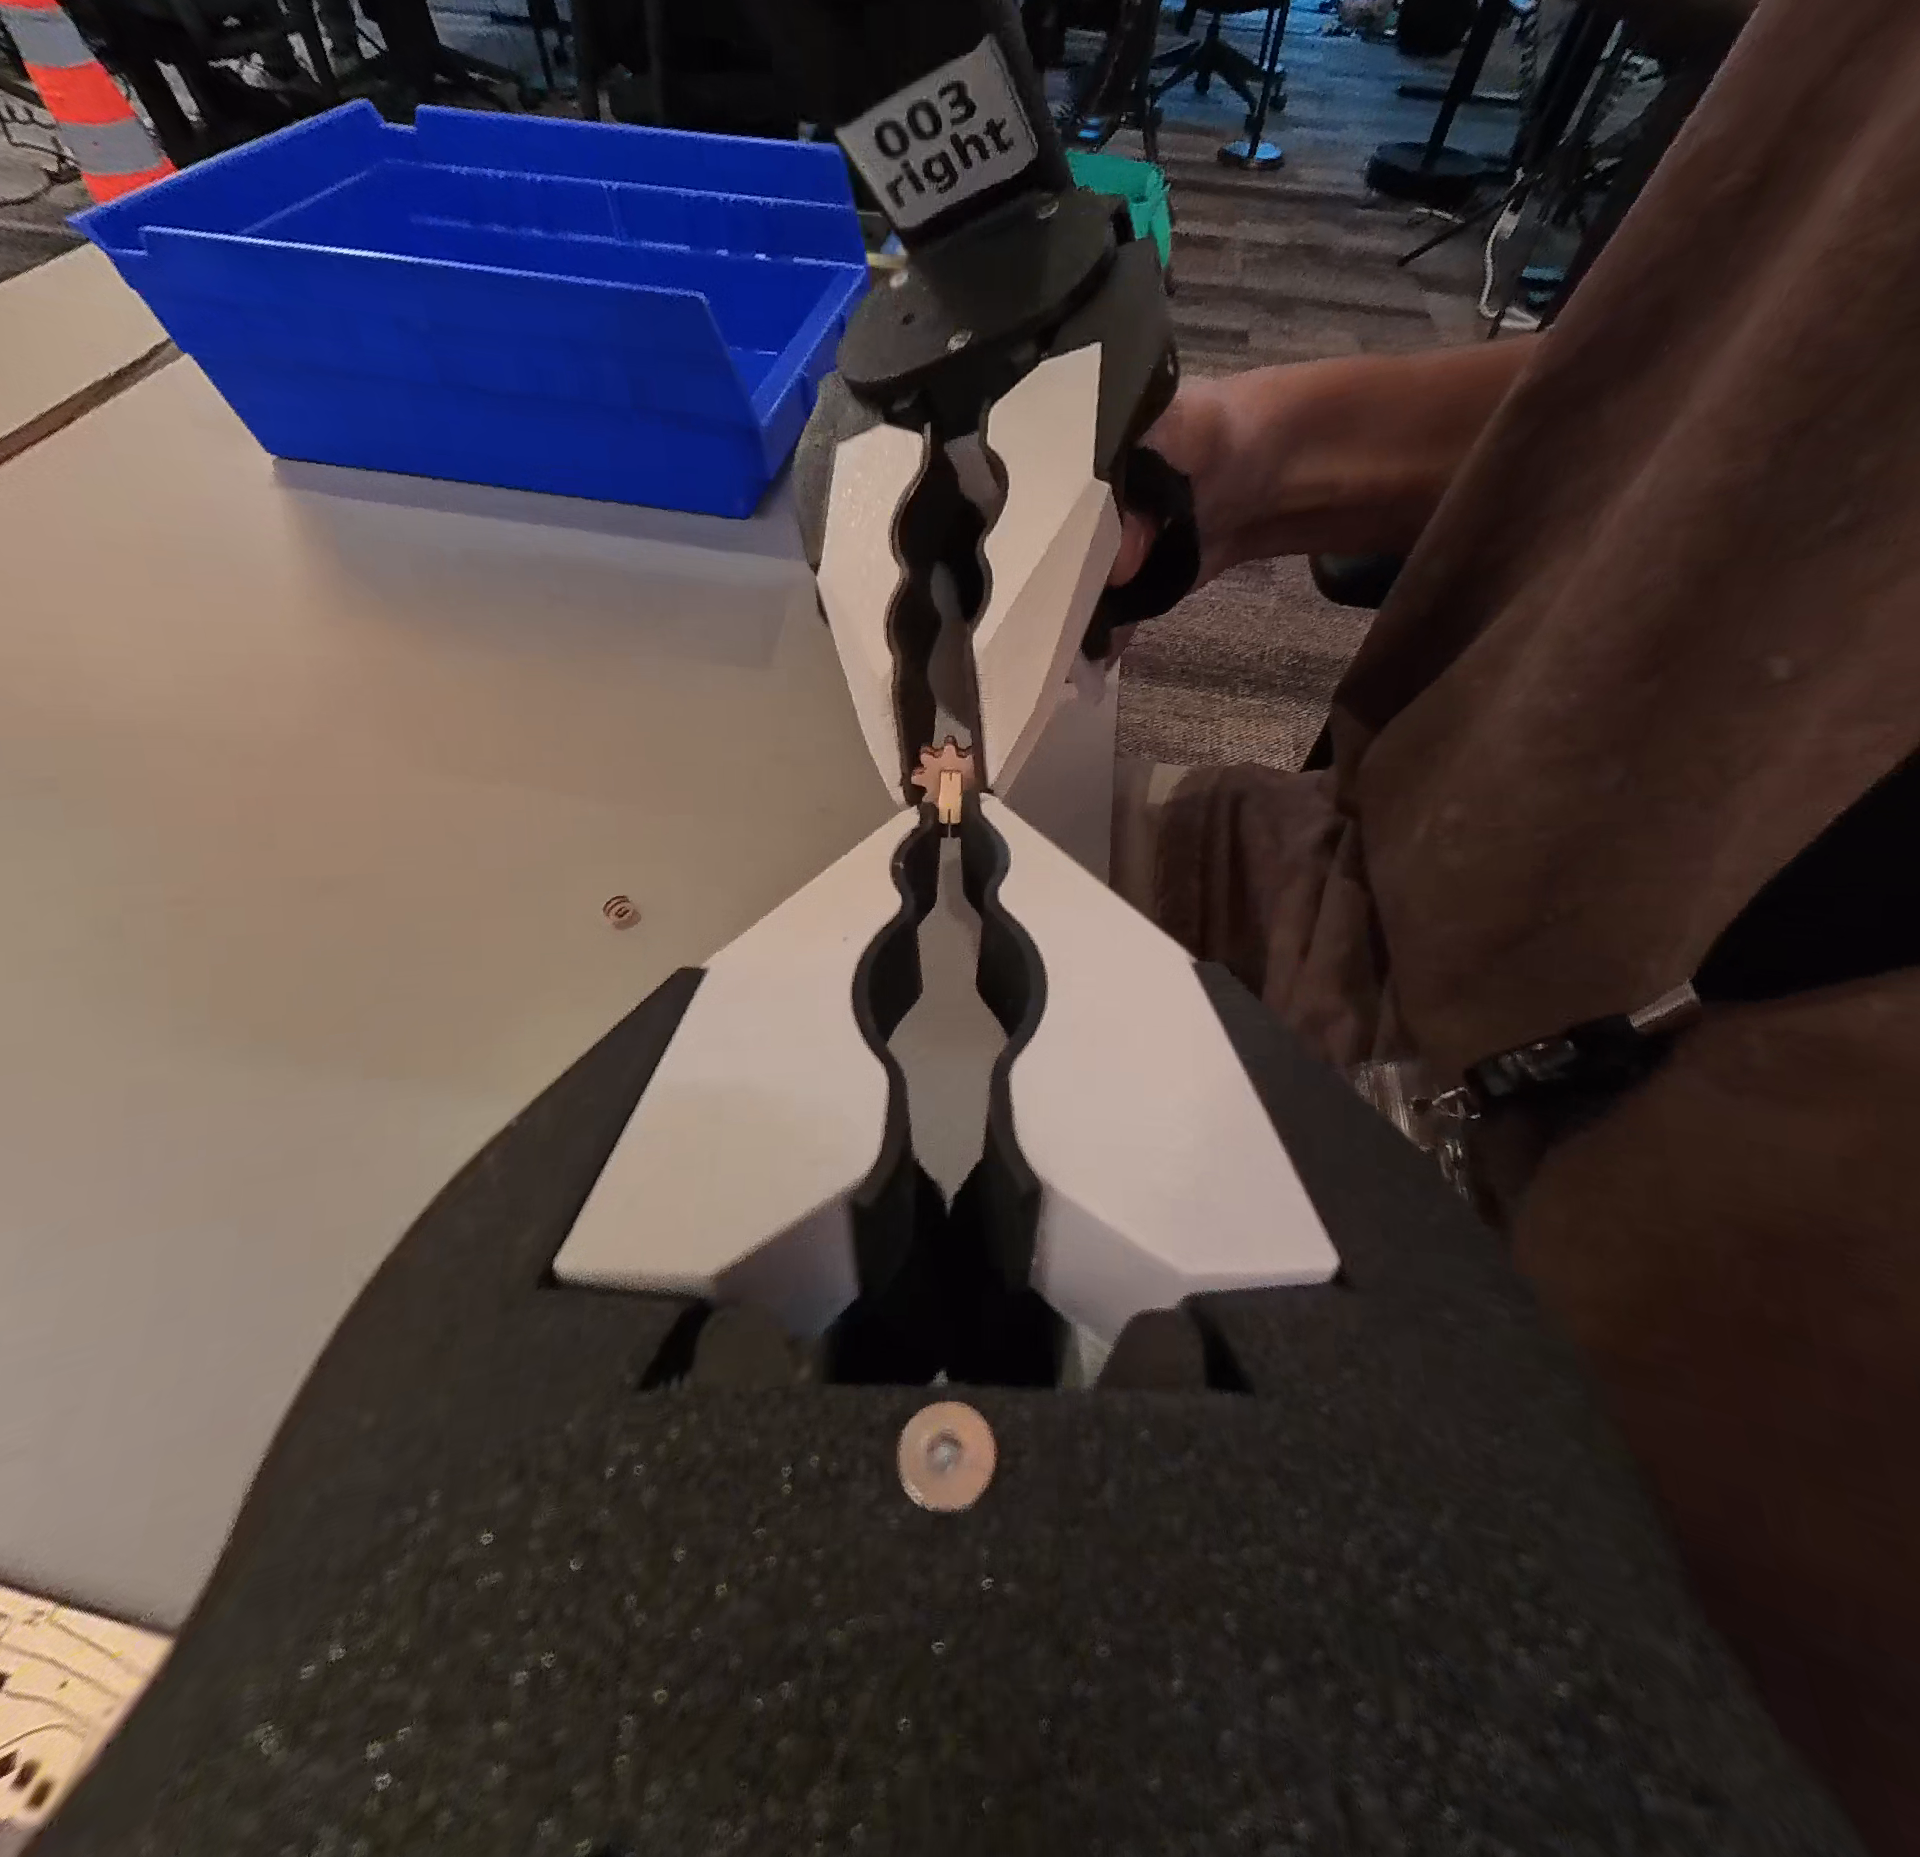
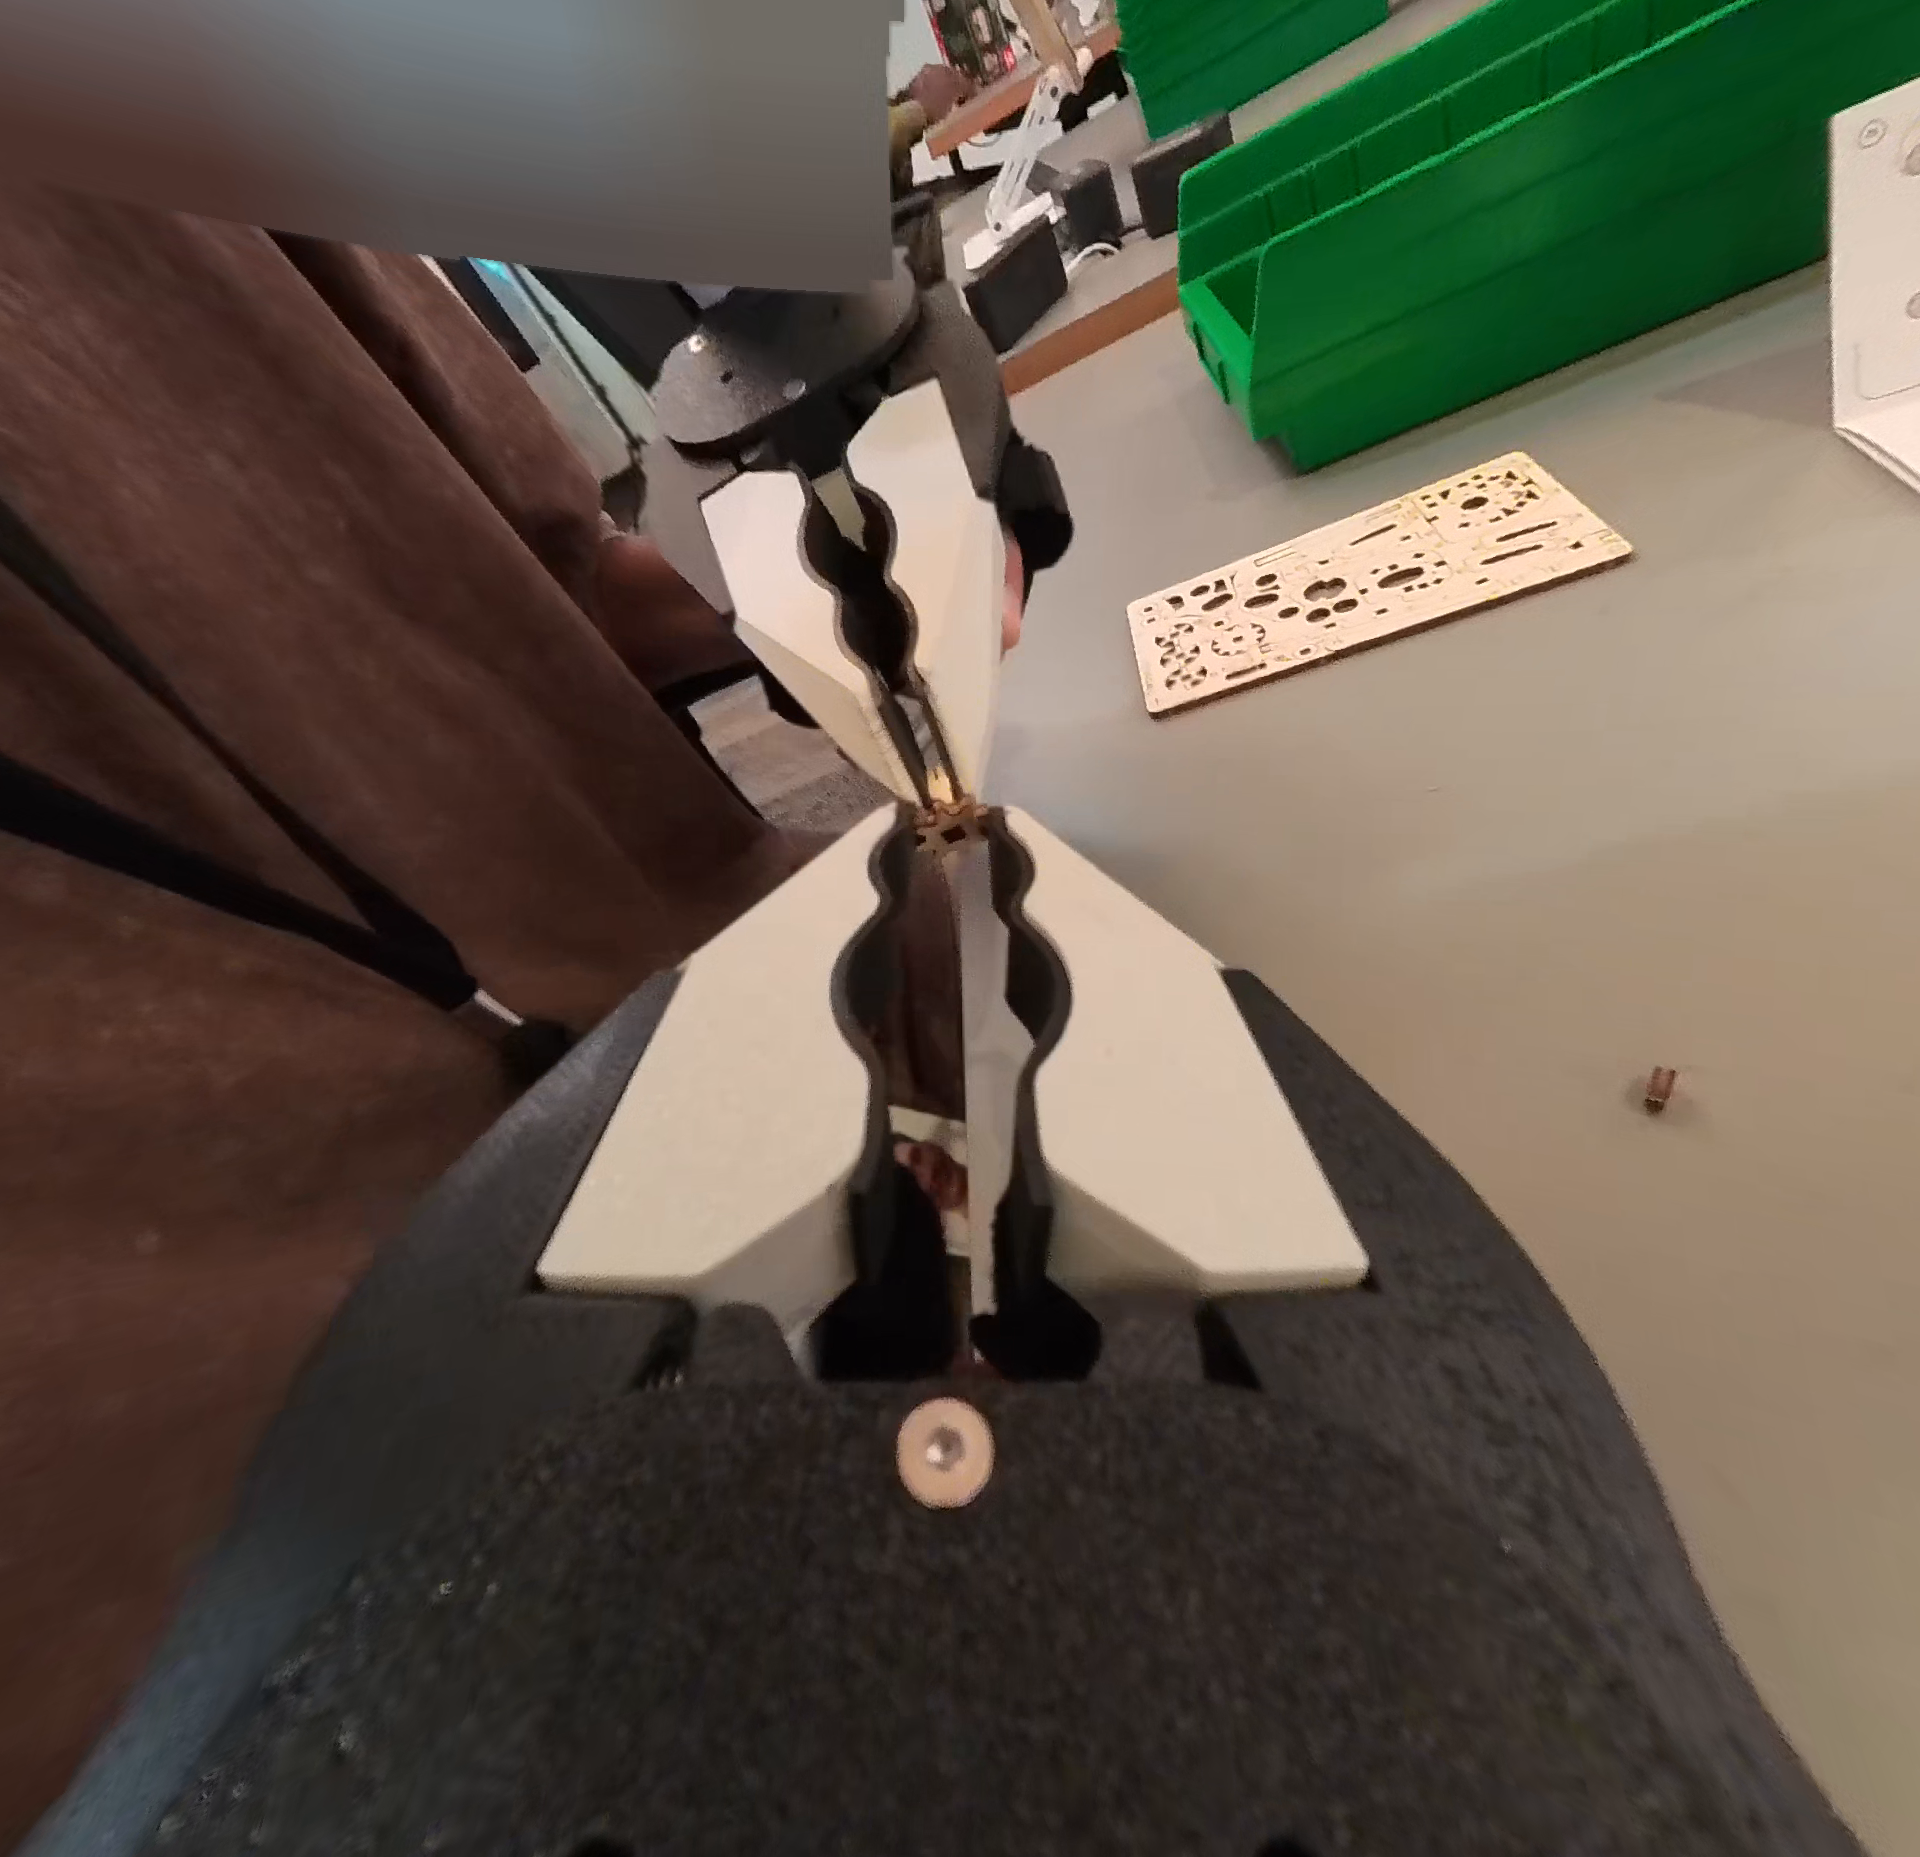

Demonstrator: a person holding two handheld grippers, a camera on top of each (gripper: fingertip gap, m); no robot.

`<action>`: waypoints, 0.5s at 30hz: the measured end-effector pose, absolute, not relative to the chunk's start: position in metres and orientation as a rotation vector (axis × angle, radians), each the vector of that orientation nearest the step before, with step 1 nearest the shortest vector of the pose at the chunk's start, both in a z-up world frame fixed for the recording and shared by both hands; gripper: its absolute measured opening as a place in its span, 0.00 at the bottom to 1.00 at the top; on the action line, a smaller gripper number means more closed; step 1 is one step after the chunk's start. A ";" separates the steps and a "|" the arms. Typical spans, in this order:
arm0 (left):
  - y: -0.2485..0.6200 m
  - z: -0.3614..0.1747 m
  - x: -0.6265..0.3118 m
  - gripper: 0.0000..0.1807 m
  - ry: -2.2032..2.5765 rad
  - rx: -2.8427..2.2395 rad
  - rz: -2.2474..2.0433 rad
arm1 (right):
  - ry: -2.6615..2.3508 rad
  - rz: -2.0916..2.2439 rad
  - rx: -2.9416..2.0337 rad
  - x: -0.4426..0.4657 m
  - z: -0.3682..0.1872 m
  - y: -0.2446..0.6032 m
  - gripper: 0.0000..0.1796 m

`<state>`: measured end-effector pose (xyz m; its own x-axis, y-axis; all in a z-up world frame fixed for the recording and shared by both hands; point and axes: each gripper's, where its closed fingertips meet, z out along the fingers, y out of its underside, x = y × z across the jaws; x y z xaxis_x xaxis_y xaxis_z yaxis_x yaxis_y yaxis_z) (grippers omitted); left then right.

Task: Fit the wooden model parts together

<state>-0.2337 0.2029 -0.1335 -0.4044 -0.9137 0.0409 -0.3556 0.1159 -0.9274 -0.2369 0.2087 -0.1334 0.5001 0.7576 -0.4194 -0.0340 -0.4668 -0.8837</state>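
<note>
**Gear and pin meet tip to tip; seating not confirmed**

In the left wrist view, the left gripper (image 1: 943, 820) has its jaws clenched on a small pale wooden pin (image 1: 948, 801), held at the very tips. Directly beyond, touching it, the right gripper (image 1: 940, 768) grasps a small toothed wooden gear (image 1: 948, 763) in the same way. The pin sits at the gear's centre. From the right wrist view, the gear (image 2: 943, 833) lies between the tips of the right gripper (image 2: 945, 836), with the left gripper (image 2: 935, 794) meeting it from the far side.

Progress, as a judgement: both parts are picked up and aligned, and insertion is under way or about to begin. Whether the pin is already in the bore cannot be told. Pressing it home remains, and other parts appear unused.

Materials: both grippers have smooth white wedge-shaped fingers lined with black wavy pads, mounted on black grainy bodies. The parts are thin, flat, light plywood.

Farther off on the smooth grey table (image 1: 364, 872) lie a small round wooden piece (image 1: 620, 912), a dark peg (image 2: 1659, 1090) and a perforated plywood sheet (image 2: 1371, 581). Beyond stand a blue bin (image 1: 499, 290) and green bins (image 2: 1507, 249), of glossy plastic.
</note>
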 end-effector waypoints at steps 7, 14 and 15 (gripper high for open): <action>0.250 -0.121 -0.243 0.01 1.644 -1.346 -1.337 | -0.474 0.862 -1.960 -0.174 -0.147 0.220 0.08; 0.299 -0.156 -0.241 0.01 1.544 -1.596 -1.064 | -0.383 0.407 -2.247 -0.126 -0.199 0.236 0.08; 0.308 -0.161 -0.242 0.01 1.520 -1.634 -1.034 | -0.358 0.410 -2.235 -0.125 -0.200 0.237 0.08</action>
<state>-0.2421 0.3076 -0.1609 0.0072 -0.9943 0.1065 -0.4643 -0.0977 -0.8803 -0.1249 0.2369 -0.2004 0.9065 0.3851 -0.1728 0.1193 -0.6265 -0.7702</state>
